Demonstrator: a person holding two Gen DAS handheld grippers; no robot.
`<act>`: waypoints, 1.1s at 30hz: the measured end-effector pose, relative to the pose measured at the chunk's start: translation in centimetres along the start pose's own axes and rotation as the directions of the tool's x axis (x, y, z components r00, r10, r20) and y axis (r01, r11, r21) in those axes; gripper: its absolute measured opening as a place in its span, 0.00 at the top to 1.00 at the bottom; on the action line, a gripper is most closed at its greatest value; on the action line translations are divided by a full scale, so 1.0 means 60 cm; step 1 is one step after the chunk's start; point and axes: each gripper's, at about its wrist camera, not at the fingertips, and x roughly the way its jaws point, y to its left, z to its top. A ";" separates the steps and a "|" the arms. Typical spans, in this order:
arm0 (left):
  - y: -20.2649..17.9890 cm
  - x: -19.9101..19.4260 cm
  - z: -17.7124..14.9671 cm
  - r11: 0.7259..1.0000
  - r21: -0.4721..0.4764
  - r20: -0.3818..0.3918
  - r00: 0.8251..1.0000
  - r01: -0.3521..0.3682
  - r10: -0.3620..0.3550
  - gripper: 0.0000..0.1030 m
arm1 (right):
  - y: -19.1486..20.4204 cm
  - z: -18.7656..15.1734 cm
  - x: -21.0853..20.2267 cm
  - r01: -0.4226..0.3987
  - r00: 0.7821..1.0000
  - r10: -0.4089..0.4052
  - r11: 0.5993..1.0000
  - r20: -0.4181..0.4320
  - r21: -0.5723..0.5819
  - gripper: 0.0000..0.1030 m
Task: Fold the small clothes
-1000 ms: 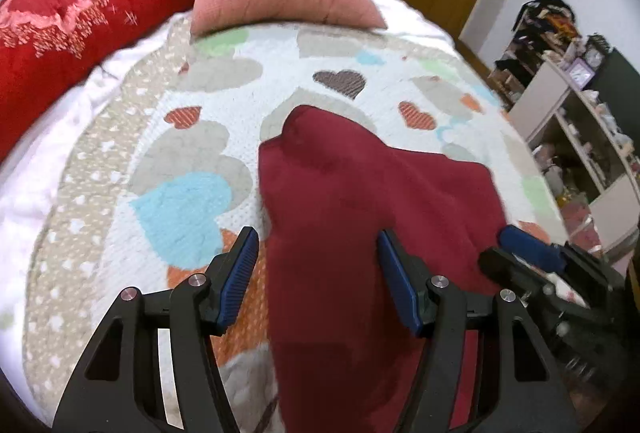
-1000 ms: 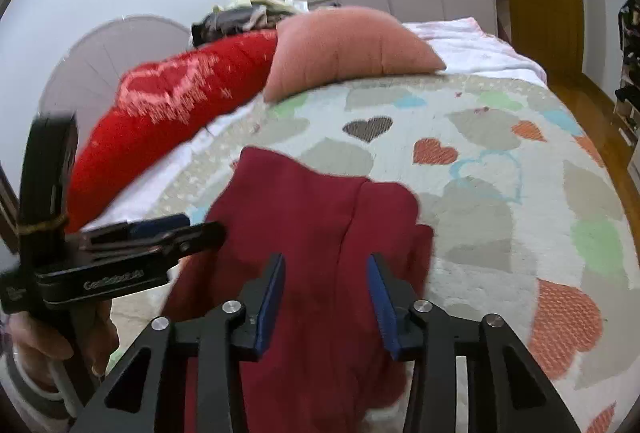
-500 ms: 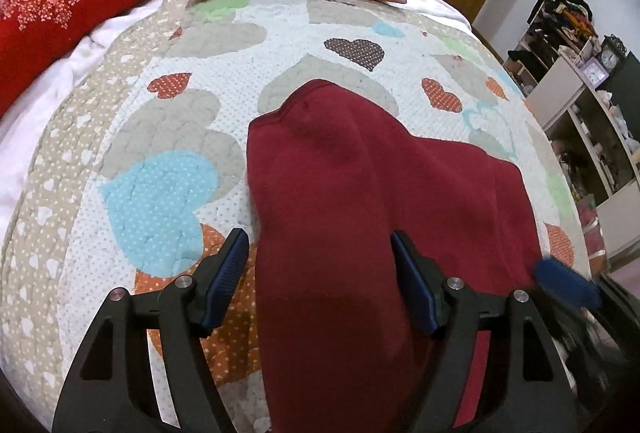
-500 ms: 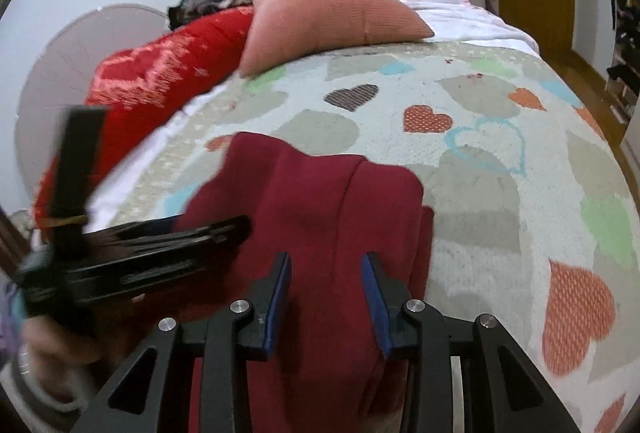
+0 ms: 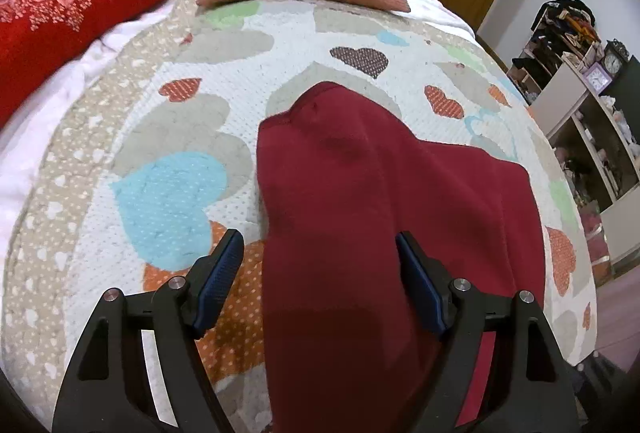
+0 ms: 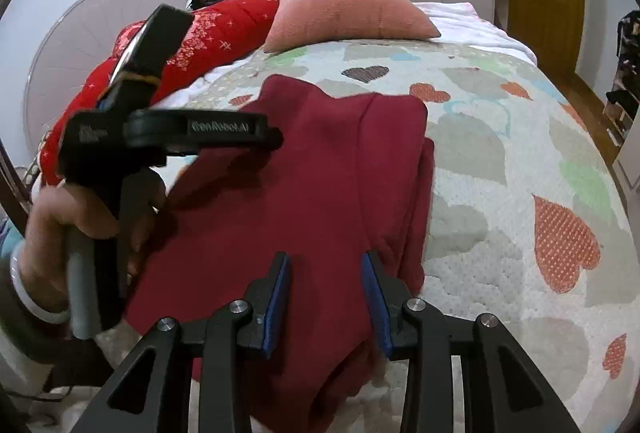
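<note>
Garment [image 5: 360, 213] lying lengthwise straight ahead; left hand-held gripper [image 5: 320, 273] just been opening, straddling its near edge unclenched; right hand-held gripper [image 6: 325, 293] hovering half-spread, gripping nothing.

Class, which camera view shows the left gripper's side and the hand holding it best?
The right wrist view: the left gripper appears side-on, with the hand on its handle. The left wrist view shows only its two fingers, spread over the red garment.

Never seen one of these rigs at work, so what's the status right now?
Left gripper open, jaws just widening, straddling dark red garment on quilt. Right gripper part open over same cloth, grip unclear. Nothing in the way.
</note>
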 end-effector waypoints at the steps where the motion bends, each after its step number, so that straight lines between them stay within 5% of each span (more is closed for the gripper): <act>1: 0.001 -0.005 0.000 1.000 -0.003 0.002 1.000 0.000 0.000 0.24 | -0.001 0.002 -0.006 -0.012 1.000 0.012 1.000 0.003 0.009 0.64; 12: -0.007 -0.089 -0.043 0.994 0.082 0.087 0.994 -0.078 0.071 0.24 | -0.005 0.010 -0.054 0.011 0.998 -0.016 0.996 0.058 0.086 0.55; 33: 0.001 -0.161 -0.123 0.987 0.079 0.148 0.981 -0.138 0.125 0.24 | 0.024 0.014 -0.072 0.099 0.992 -0.105 0.991 0.076 0.086 0.49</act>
